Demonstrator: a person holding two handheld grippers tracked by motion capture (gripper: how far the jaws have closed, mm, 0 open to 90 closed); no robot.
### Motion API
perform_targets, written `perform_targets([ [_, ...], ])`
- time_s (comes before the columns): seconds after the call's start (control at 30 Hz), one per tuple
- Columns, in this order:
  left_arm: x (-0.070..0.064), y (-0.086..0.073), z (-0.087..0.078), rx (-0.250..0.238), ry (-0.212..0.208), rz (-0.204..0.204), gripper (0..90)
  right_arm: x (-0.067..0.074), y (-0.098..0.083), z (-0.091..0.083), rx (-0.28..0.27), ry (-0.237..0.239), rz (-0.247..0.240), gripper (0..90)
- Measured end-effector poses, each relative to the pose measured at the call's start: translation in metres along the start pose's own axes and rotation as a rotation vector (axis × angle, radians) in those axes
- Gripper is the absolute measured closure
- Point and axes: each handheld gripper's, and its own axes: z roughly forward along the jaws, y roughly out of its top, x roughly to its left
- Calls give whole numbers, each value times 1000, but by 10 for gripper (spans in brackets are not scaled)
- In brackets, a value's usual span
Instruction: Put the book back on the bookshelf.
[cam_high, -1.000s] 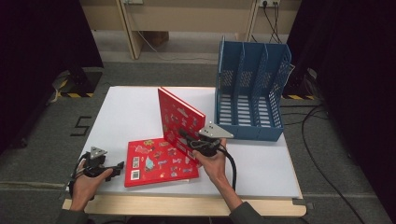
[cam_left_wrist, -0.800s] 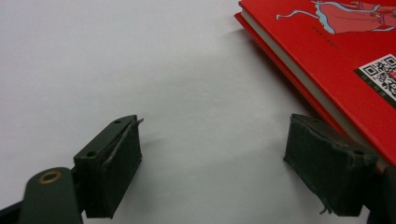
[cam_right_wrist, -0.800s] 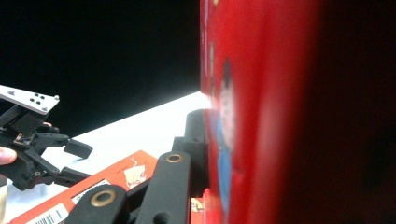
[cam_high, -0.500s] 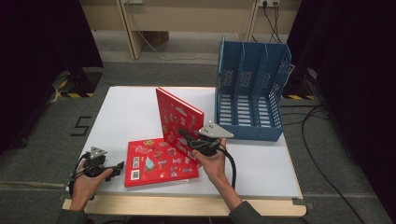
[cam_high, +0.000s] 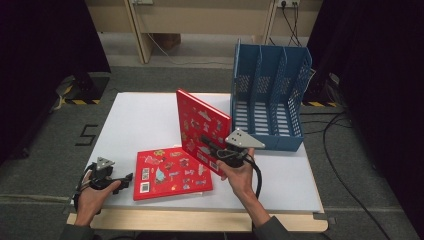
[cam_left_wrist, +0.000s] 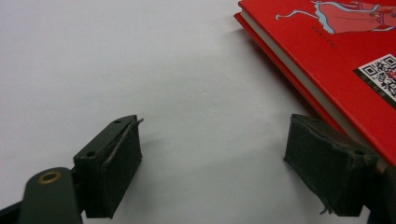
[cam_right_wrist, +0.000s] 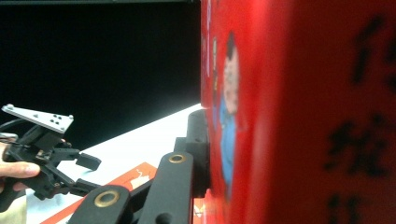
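Note:
A red picture book (cam_high: 202, 127) stands upright and tilted on the white table (cam_high: 135, 125), and my right gripper (cam_high: 209, 145) is shut on its lower near edge. In the right gripper view the book's cover (cam_right_wrist: 299, 112) is pressed against my left jaw. A second red book (cam_high: 171, 172) lies flat near the front edge; its corner (cam_left_wrist: 336, 70) lies just right of my left gripper (cam_left_wrist: 212, 172). My left gripper (cam_high: 122, 181) rests at the table's front left, open, with bare table between its pads (cam_left_wrist: 116, 158).
A blue slotted file rack (cam_high: 267, 95) stands at the table's back right, just right of the upright book. The table's back left is bare white surface. Beyond the table are dark curtains, grey floor and cables (cam_high: 345, 125).
The upright book and my right gripper have shifted slightly; the book stands a little more upright. The left gripper has stayed put.

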Motion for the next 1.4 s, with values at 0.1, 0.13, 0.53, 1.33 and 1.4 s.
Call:
perform_targets([
  [0.1, 0, 0, 0, 1, 0, 0, 171, 0, 6, -8, -4, -7, -3, 794],
  [0.13, 0, 0, 0, 0, 0, 0, 171, 0, 7, -10, -9, -5, -4, 794],
  [0.53, 0, 1, 0, 4, -2, 3, 167, -10, 24, -60, -47, -43, -9, 794],
  [1.33, 0, 1, 2, 2, 1, -1, 156, -88, 67, -147, -94, -336, 6, 794],
  [1.4, 0, 1, 2, 3, 1, -1, 155, -97, 71, -145, -91, -368, 2, 794],
])
